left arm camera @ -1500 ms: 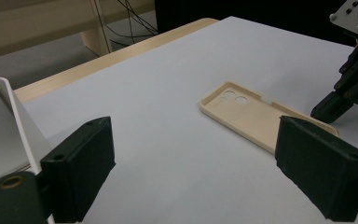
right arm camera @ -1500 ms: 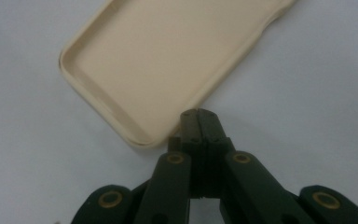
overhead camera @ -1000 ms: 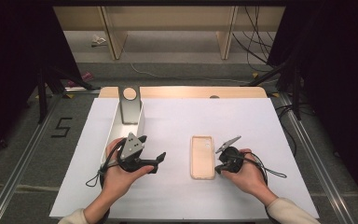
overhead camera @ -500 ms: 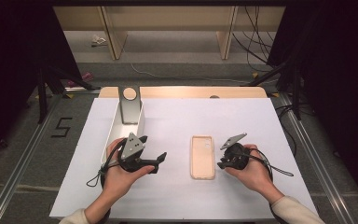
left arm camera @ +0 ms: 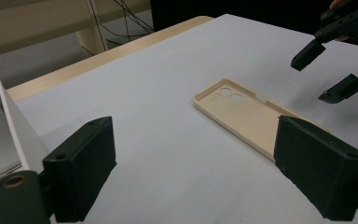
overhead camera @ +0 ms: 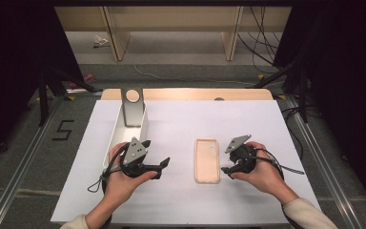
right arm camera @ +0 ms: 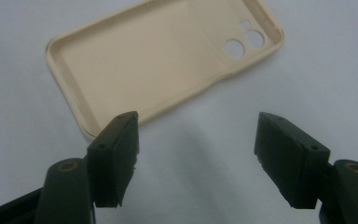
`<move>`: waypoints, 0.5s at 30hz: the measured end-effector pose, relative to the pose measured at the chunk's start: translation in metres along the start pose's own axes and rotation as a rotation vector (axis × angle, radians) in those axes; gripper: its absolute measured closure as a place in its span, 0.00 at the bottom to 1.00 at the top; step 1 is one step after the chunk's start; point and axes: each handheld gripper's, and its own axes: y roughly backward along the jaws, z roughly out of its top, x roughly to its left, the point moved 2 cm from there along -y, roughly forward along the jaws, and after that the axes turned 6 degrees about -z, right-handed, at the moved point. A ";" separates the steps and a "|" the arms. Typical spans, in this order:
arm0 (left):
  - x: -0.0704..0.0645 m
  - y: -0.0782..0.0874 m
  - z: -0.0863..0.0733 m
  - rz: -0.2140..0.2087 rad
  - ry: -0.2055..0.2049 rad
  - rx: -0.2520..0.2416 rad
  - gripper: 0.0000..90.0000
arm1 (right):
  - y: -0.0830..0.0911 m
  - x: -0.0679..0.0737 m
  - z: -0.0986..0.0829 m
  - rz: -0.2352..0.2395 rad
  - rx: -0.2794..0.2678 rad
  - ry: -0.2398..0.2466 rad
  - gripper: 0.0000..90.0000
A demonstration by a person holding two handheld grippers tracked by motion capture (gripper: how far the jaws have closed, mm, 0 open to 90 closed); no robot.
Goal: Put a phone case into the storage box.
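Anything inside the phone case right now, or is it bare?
The phone case lies open side up on the white table cover with nothing inside; its bare inner face and two camera holes show. Whatever is beneath it is covered. The right gripper stands open beside it.

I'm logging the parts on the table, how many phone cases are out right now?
1. The beige phone case lies open side up on the white table sheet, between the left gripper and the right gripper. The white bin could hide more.

Left gripper and right gripper, jaws spread, both hand-held.
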 end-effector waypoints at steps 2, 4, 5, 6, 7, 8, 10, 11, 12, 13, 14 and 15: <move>0.000 0.000 0.000 0.000 -0.002 0.001 0.13 | 0.001 0.004 0.004 0.005 -0.009 0.025 0.33; 0.000 0.000 0.000 0.000 -0.003 0.003 0.13 | 0.001 0.009 0.009 0.016 -0.015 0.066 0.32; 0.000 0.000 -0.001 0.001 -0.003 0.004 0.13 | 0.000 0.013 0.011 0.023 -0.013 0.087 0.32; 0.000 0.000 -0.001 0.001 -0.002 0.004 0.13 | 0.000 0.016 0.013 0.029 -0.010 0.100 0.32; 0.000 0.000 -0.001 0.002 -0.001 0.004 0.13 | -0.001 0.019 0.015 0.033 -0.003 0.117 0.32; 0.000 0.000 -0.001 0.003 -0.001 0.004 0.13 | -0.002 0.022 0.016 0.034 0.009 0.134 0.32; 0.000 0.000 0.000 0.002 -0.002 0.003 0.13 | -0.004 0.027 0.021 0.037 0.027 0.170 0.32; 0.000 0.000 0.000 0.002 -0.002 0.003 0.13 | -0.005 0.029 0.023 0.037 0.034 0.182 0.33; 0.000 0.000 0.000 0.001 -0.002 0.002 0.13 | -0.006 0.032 0.026 0.037 0.040 0.192 0.33; 0.000 0.000 0.000 0.001 -0.002 0.002 0.13 | -0.007 0.034 0.028 0.038 0.044 0.204 0.33; 0.000 0.000 0.000 0.000 -0.001 0.002 0.13 | -0.009 0.036 0.031 0.043 0.046 0.214 0.33; 0.000 0.000 0.000 0.000 -0.003 0.005 0.13 | -0.010 0.038 0.033 0.047 0.054 0.232 0.33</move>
